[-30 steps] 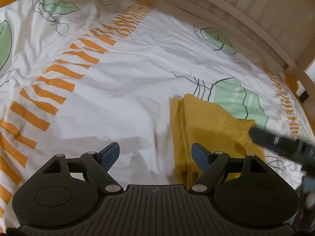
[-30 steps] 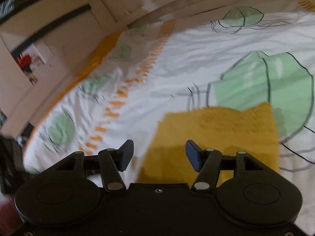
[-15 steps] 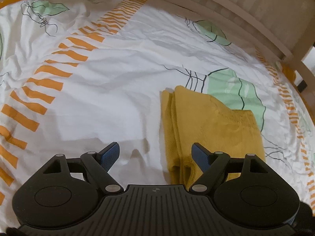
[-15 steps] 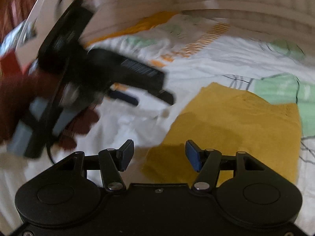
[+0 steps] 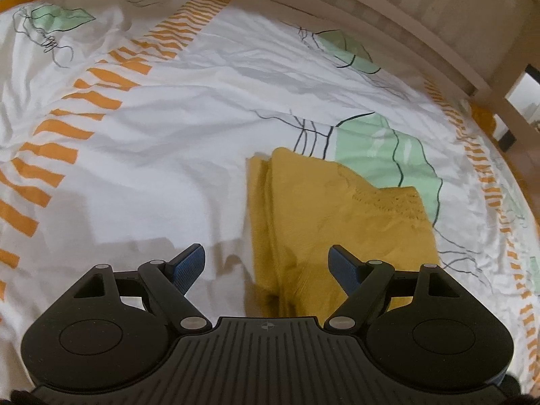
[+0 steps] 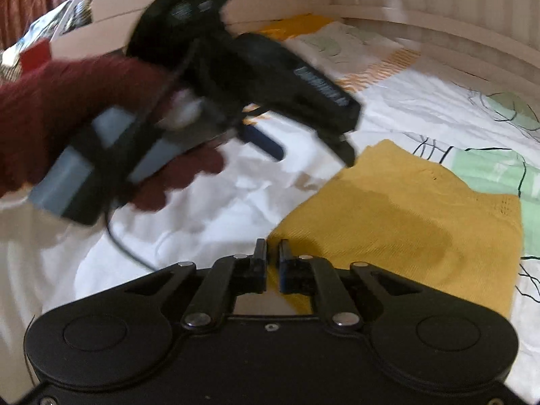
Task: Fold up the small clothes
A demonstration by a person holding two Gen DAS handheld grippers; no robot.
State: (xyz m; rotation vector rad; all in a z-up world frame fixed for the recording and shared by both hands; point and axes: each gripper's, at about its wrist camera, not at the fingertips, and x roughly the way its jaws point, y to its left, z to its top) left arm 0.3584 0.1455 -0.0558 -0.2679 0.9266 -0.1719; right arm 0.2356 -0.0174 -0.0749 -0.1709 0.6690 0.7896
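Observation:
A yellow garment [image 5: 337, 216] lies folded flat in several layers on the bed sheet [image 5: 189, 125]. In the left wrist view my left gripper [image 5: 266, 265] hovers open over the garment's near left edge, which runs between its blue pads without touching them. The right wrist view shows the garment [image 6: 411, 216] ahead and to the right. My right gripper [image 6: 272, 253] is shut, its tips at the garment's near left corner; no cloth rises between them. The left gripper [image 6: 314, 155] hangs blurred above the garment's far left corner, held by a hand in a dark red glove [image 6: 67, 108].
The white sheet has orange stripes [image 5: 67, 135] and green leaf prints [image 5: 381, 148]. A pale wooden bed frame [image 5: 388, 13] curves along the far side, with floor past its right end. A black cable [image 6: 125, 243] trails from the left gripper over the sheet.
The right gripper's jaws have shut, after it rolled and swung leftward to the garment's near left corner. The left gripper drifted slightly and stays open.

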